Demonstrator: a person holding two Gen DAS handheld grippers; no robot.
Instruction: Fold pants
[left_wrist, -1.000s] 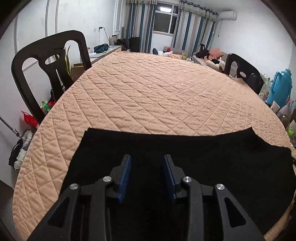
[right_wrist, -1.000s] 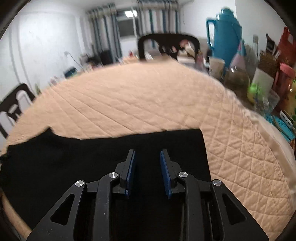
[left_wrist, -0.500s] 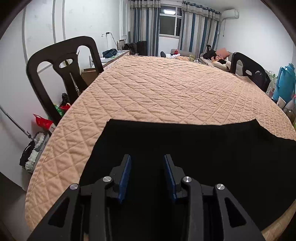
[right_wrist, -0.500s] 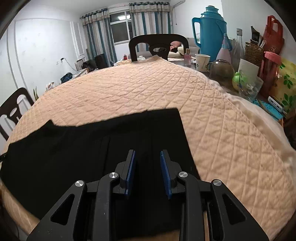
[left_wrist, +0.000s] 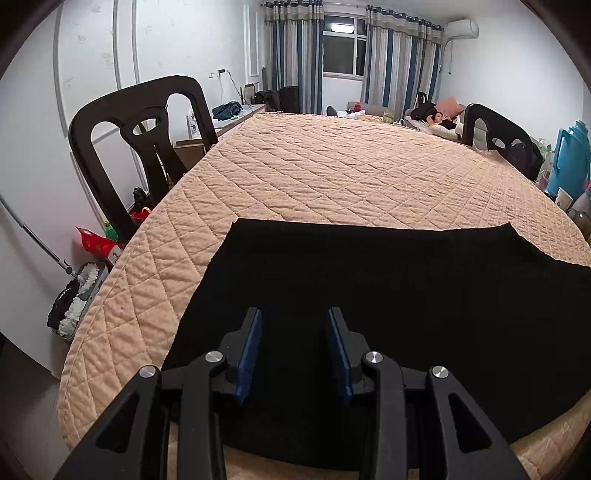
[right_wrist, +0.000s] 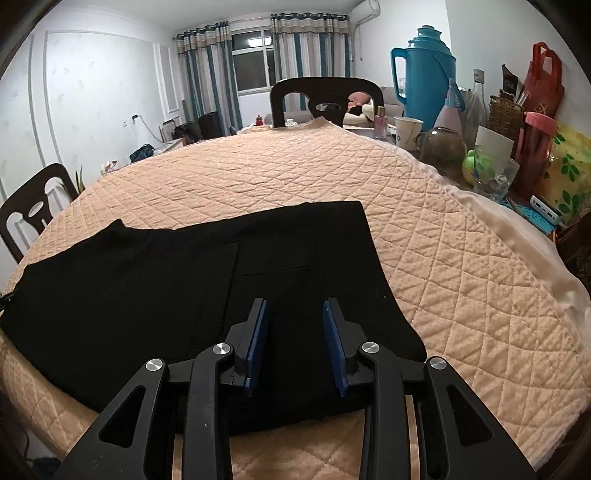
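Surface: round table under a peach quilted cover. Room: white walls, striped curtains around a window far ahead, black chair off to the left gripper's left, another chair straight ahead of the right gripper, blue thermos and clutter to its right. Black pants lie flat along the near table edge, directly under and ahead of both grippers. Left gripper: jaws wide, nothing held, above the pants' left end. Right gripper: jaws wide, nothing held, above the right end.
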